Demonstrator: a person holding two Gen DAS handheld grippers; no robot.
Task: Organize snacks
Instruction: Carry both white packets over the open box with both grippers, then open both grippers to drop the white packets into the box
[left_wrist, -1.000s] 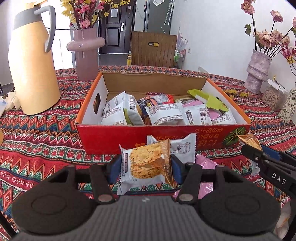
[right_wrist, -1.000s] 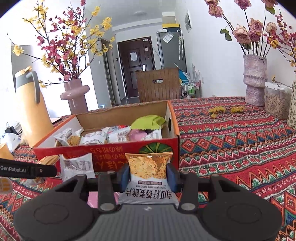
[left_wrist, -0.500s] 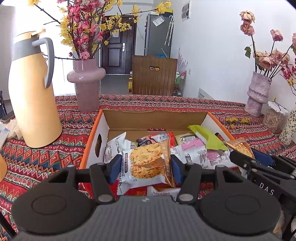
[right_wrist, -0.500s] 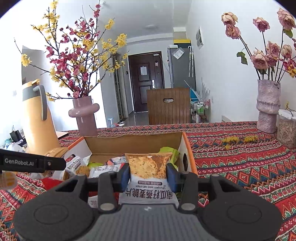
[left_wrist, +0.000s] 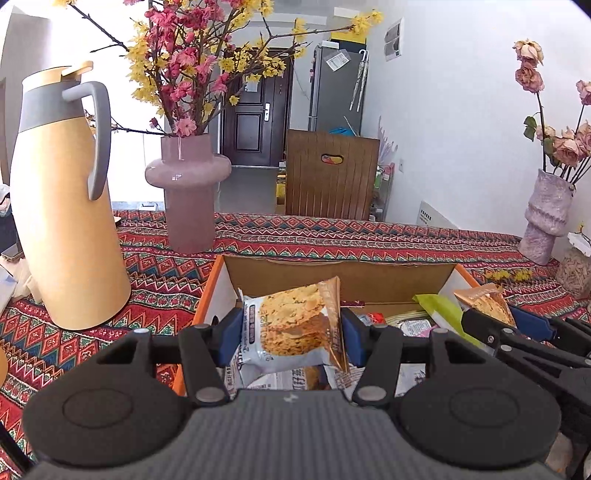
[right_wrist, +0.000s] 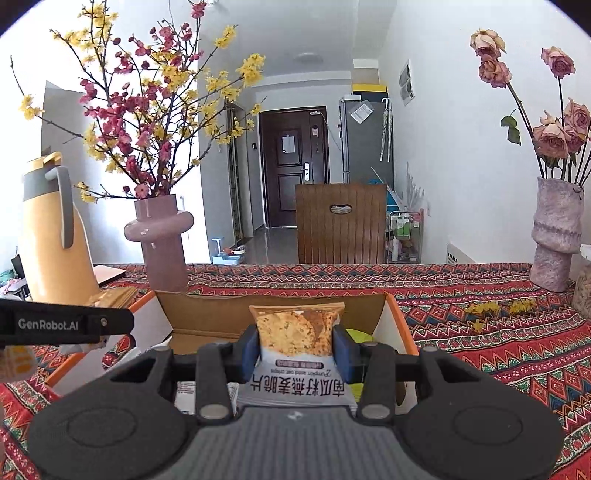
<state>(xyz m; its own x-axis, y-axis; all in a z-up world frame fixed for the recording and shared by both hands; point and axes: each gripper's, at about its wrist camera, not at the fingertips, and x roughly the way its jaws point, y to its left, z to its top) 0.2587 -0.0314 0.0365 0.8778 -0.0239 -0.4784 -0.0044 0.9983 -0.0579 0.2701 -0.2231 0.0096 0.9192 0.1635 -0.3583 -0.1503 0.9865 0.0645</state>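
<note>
Step in hand, judged: transport/placement phase, both packets carried above the open cardboard box with orange rim and red front (left_wrist: 221, 280), not yet released. Left tongs (left_wrist: 291, 334) clamp a white-and-gold foil cookie packet (left_wrist: 295, 325) between the blue pads, jaws about half spread, packet sides pressed and slightly buckled, held flat-on w/ its gold edge to the right. Right tongs (right_wrist: 297, 345) grip an orange-and-white pumpkin-seed oat crisp packet (right_wrist: 297, 328), jaws narrower, pads on both edges, printed end toward the camera, top seal pointing away. Left view also shows the right tongs just beside on the right, over the box's right part, the crisp packet's corner sticking up from them. Box sits on the red patterned woven cloth covering the surface (left_wrist: 332, 236); inside: several white wrapped snacks, a lime-green packet (left_wrist: 439, 306), bits of red and pink wrappers, partly hidden by the tongs. Both held packets appear to sit over the box interior, near its front half; exact height above contents cannot be told. Behind the box: tall tan thermos jug w/ grey handle (left_wrist: 62, 199) and mauve glass vase holding pink and yellow blossom branches (left_wrist: 188, 192), both well apart from the tongs. Next move calls for, est.: lower each packet into a free gap, left one toward the left side, right one near the green packet, then spread the jaws enough to let go. Keep the two tongs from bumping, since they are close together.
</note>
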